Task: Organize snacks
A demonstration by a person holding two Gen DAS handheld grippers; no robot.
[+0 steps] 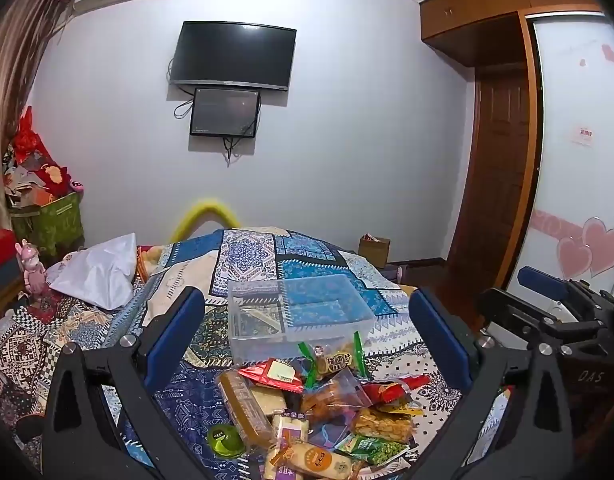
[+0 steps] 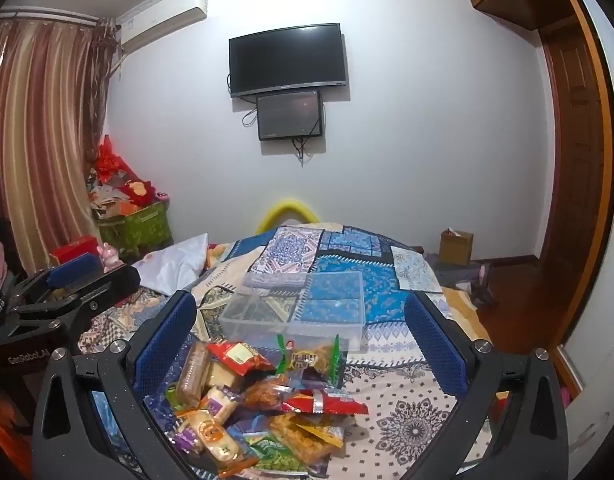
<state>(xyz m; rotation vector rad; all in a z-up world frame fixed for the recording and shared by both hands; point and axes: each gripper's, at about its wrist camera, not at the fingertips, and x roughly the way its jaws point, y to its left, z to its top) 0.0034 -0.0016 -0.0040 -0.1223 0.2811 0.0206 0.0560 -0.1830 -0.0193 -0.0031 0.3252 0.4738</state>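
The bed [image 1: 107, 320] fills most of what I see, spread with a patchwork cover, and on it the clear plastic box [image 1: 299, 312] sits empty, its long side running across my view and a divider wall inside. Just nearer to me than the box lies the snack pile [image 1: 315, 412], a loose heap of wrapped packets that comes almost up to the box's near wall. My left gripper [image 1: 307, 344] hangs above the pile with its jaws spread wide and nothing between them; the heap lies straight ahead and below it, between the two blue pads. My right gripper [image 2: 301, 344] is just as wide and empty, but the pile sits toward its left finger, so I judge the left hand the better centred for a first pick. The green-edged packet [image 1: 333, 360] lies closest to the box, its long axis across, an easy short carry forward.
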